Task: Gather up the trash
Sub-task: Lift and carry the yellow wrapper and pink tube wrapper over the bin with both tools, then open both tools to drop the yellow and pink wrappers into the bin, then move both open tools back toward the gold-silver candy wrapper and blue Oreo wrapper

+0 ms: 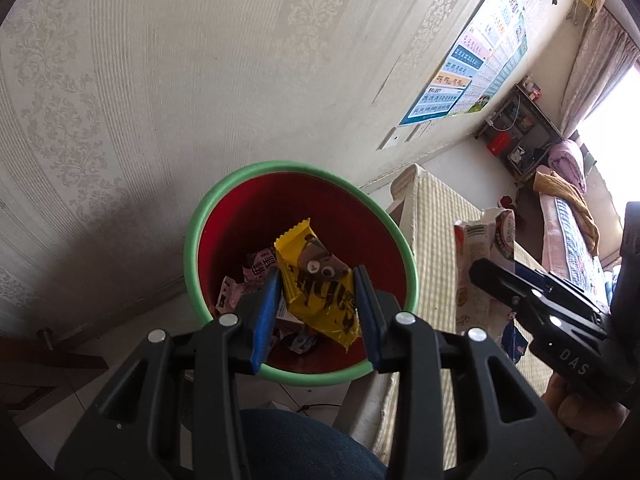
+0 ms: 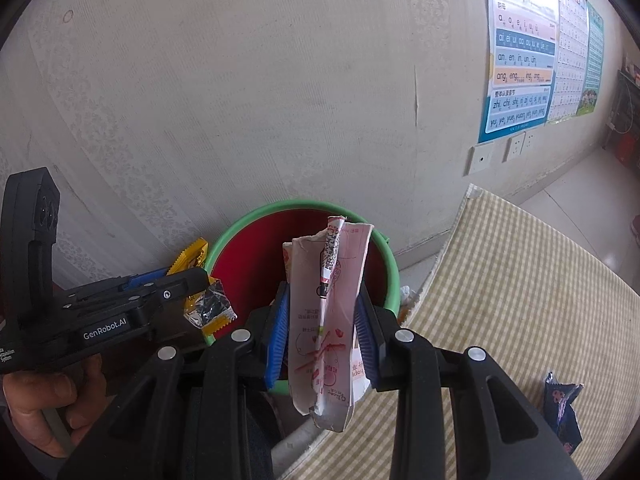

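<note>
- Patterned pale wallpaper behind, phonics poster (image 2: 520, 60) at 1 o'clock, checked cloth (image 2: 520, 280) on the surface toward 3 o'clock.
- Red bin (image 1: 248, 216) with green rim stood on the floor against the wall, a few wrappers already at the bottom.
- Left gripper (image 1: 316, 312) was part closed, blue pads pinching a yellow snack wrapper (image 1: 316, 280) directly over the bin mouth.
- Yellow wrapper's long axis ran roughly 11 to 5 o'clock in the left wrist view, crimped end up toward the far rim.
- Right gripper (image 2: 322, 332) was narrowly closed on a torn pink-white packet (image 2: 324, 320), which hung over the near rim at the bin's 5 o'clock.
- Packet's long axis ran near 12 to 6, ripped top toward the wall.
- Step, as I read it: drop phase, both loads carried to the bin.
- Next move needs: left jaws open; right shifts further over the opening first, else packet may catch the rim.
- Dark wrapper (image 2: 562, 412) on the cloth at 4 o'clock, not yet collected.
</note>
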Motion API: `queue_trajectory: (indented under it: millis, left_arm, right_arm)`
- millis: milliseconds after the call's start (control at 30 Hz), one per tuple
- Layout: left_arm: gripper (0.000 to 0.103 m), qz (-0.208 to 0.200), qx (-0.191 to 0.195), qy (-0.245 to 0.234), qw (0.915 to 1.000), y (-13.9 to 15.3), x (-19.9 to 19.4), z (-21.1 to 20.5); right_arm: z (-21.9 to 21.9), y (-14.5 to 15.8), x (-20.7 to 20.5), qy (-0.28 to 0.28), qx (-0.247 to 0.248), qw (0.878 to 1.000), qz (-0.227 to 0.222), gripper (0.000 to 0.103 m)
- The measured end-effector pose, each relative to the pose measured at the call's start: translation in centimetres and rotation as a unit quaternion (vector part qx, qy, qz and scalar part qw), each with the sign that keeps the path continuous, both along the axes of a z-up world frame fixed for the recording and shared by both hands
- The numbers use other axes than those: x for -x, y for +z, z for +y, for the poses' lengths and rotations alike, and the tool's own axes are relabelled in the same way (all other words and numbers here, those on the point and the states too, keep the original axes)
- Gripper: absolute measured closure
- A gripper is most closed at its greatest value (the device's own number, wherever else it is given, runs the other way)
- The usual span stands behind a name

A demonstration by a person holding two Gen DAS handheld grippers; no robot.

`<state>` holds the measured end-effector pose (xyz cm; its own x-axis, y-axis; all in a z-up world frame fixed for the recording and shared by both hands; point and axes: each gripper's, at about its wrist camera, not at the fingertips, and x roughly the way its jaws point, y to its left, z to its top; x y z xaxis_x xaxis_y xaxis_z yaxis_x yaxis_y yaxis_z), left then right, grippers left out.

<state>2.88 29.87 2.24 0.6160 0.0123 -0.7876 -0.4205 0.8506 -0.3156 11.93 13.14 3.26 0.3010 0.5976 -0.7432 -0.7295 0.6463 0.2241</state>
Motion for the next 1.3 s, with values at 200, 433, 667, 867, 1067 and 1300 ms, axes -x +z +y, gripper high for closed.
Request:
queue_trajectory:
  millis: [200, 433, 667, 867, 1067, 1300]
  left_arm:
    - [0.068, -0.001, 0.021, 0.018, 0.9996, -0.8, 0.4, 1.9]
    - [0.067, 0.001, 0.026, 0.025, 0.9994, -1.2, 0.6, 3.3]
    - [0.023, -0.001, 0.023, 0.037, 0.9990, -1.5, 0.0, 3.3]
    - [0.006, 0.000, 0.022, 0.048, 0.9986, -1.6, 0.2, 3.3]
    - [0.006, -0.001, 0.021, 0.037, 0.9991, -1.1, -0.1, 2.0]
    - [0.006, -0.004, 0.016, 0.009, 0.9998, -0.3, -0.6, -1.7]
  right_arm:
    - [3.3, -0.4, -0.4, 0.020, 0.002, 1.000, -0.003, 0.072]
    - [4.9, -2.4, -0.6, 0.029, 0.019, 0.999, 0.010, 0.071]
    - [5.3, -4.0, -0.9, 0.028, 0.028, 0.999, 0.029, 0.050]
    - [4.0, -4.3, -1.2, 0.012, 0.027, 0.999, 0.028, 0.027]
    - [1.0, -4.0, -1.0, -0.012, 0.025, 0.999, 0.026, 0.013]
    - [-4.4, -3.1, 0.3, -0.037, 0.020, 0.999, 0.023, 0.011]
